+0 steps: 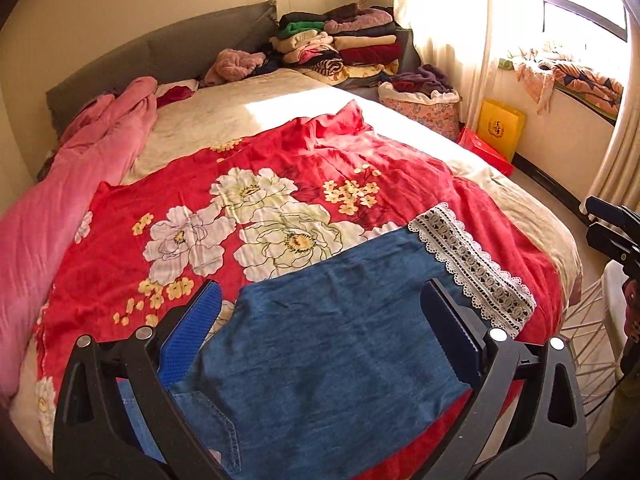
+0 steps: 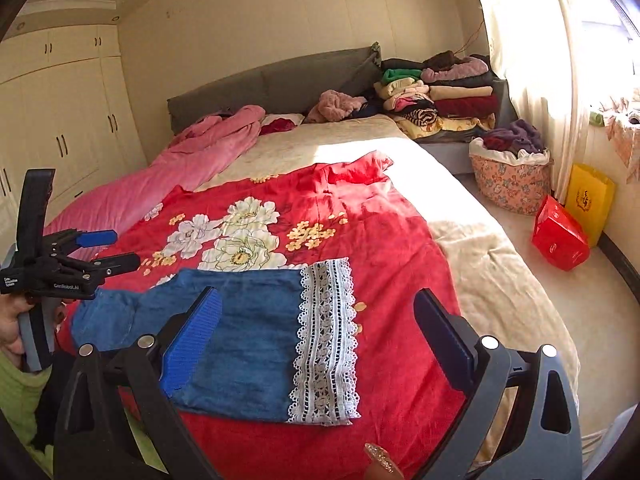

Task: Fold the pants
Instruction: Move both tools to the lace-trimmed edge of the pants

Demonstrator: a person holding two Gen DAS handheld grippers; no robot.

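- Blue denim pants (image 2: 240, 332) with lace hem lie folded on the bed (image 2: 480, 264) before both grippers
- Left gripper (image 1: 320, 320) and right gripper (image 2: 316, 332) gape wide, empty; further folding looks left

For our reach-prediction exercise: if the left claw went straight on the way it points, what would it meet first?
Most likely the blue denim pants lying between its open fingers on the red floral blanket; depth is unclear.

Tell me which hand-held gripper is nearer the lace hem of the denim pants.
Right. The right hand-held gripper hangs open right over the white lace hem. The left hand-held gripper is open over the plain denim, toward the pocket end of the denim pants.
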